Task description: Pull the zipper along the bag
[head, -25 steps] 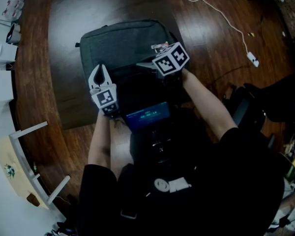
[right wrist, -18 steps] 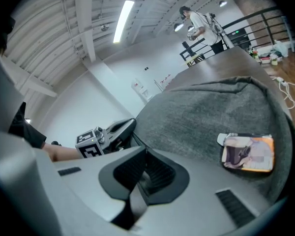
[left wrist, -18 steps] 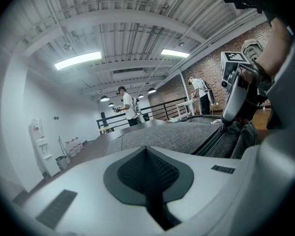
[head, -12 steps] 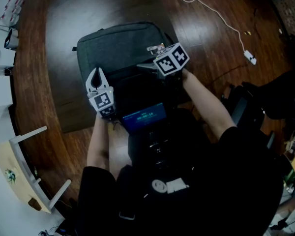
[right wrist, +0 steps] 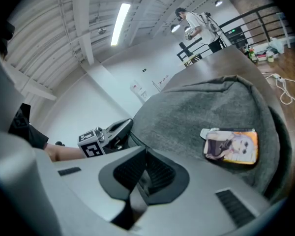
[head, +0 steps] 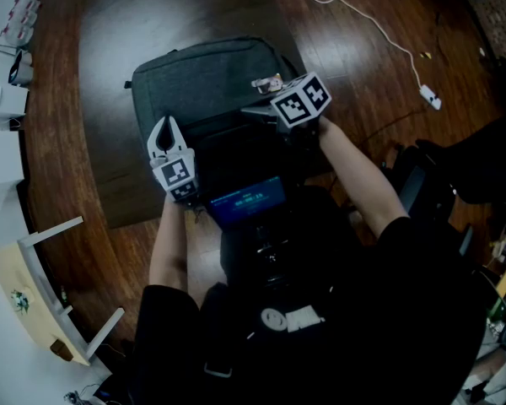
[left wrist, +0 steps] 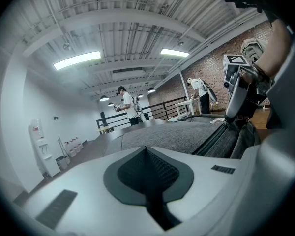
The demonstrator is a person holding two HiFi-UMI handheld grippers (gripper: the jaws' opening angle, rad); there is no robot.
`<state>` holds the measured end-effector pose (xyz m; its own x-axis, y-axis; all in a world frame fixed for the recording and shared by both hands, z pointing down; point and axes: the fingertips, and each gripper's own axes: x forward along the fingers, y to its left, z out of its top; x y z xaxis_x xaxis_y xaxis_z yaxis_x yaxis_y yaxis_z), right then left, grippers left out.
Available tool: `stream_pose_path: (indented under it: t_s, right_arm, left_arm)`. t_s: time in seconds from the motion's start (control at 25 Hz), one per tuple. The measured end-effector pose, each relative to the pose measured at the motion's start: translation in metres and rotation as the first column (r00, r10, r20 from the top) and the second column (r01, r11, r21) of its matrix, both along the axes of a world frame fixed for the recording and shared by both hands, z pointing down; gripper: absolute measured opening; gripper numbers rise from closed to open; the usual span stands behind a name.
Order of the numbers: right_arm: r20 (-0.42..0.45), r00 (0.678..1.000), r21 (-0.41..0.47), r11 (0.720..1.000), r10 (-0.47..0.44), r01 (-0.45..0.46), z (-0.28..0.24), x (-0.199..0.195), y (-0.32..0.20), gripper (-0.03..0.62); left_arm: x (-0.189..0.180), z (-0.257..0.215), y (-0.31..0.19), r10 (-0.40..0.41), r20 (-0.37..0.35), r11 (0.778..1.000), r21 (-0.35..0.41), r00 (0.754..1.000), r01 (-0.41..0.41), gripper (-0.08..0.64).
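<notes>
The dark wooden surface (head: 110,32) in front of you carries the bag (head: 202,78), which lies flat just beyond your arms. It is a grey fabric backpack with rounded corners. Its far part is a plain woven grey panel, while the part nearest you shows much darker in the head view. In your left gripper view a dark zipper line (left wrist: 212,140) runs along the edge of that grey panel, from close to the camera up to the foot of your right gripper (left wrist: 232,116).

A small picture tag (head: 271,83), orange and pale, lies on the grey fabric toward the bag's right side. Your right gripper view shows it flat on the cloth (right wrist: 231,145).

Your right gripper (head: 253,110) reaches over the bag's right half and points toward your left, with the tag just beyond its jaws. The jaws are drawn in almost fully. A narrow dark tab (right wrist: 137,191) sits pinched between the pads, right over the dark line of the bag. It is too small and dark for me to say surely that it is the zipper's pull.

Your left gripper (head: 166,133) stands at the bag's left edge and points away from you, across the dark part from the right one. Its jaws are pressed together with nothing between them, and the grey panel stretches out beyond the tips (left wrist: 146,154). I cannot tell whether it touches the fabric.
</notes>
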<state>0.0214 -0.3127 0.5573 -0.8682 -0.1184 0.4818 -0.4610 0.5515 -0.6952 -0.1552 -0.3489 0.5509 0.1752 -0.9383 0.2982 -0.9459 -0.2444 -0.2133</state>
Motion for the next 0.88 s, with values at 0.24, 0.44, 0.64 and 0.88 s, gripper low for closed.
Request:
stream_pose_path:
  t_s: [0.24, 0.44, 0.64, 0.88]
  right_arm:
    - [0.0, 1.0, -0.004, 1.0, -0.006, 0.006, 0.0, 0.002, -0.001, 0.023]
    - [0.008, 1.0, -0.013, 1.0, -0.007, 0.007, 0.001, 0.004, 0.0, 0.023]
    - [0.008, 1.0, -0.007, 1.0, -0.005, 0.005, 0.001, 0.005, -0.001, 0.025]
    - [-0.03, 0.999, 0.026, 1.0, 0.014, -0.013, 0.004, 0.019, -0.005, 0.029]
  left_arm:
    - [-0.002, -0.001, -0.001, -0.001, 0.003, 1.0, -0.001, 1.0, 0.001, 0.003]
    - [-0.003, -0.001, -0.001, 0.0, 0.006, 1.0, 0.003, 1.0, 0.0, 0.003]
    - [-0.002, -0.001, 0.0, 0.0, 0.007, 1.0, -0.009, 1.0, 0.0, 0.003]
    - [-0.003, 0.0, -0.004, 0.0, 0.011, 1.0, -0.016, 1.0, 0.0, 0.003]
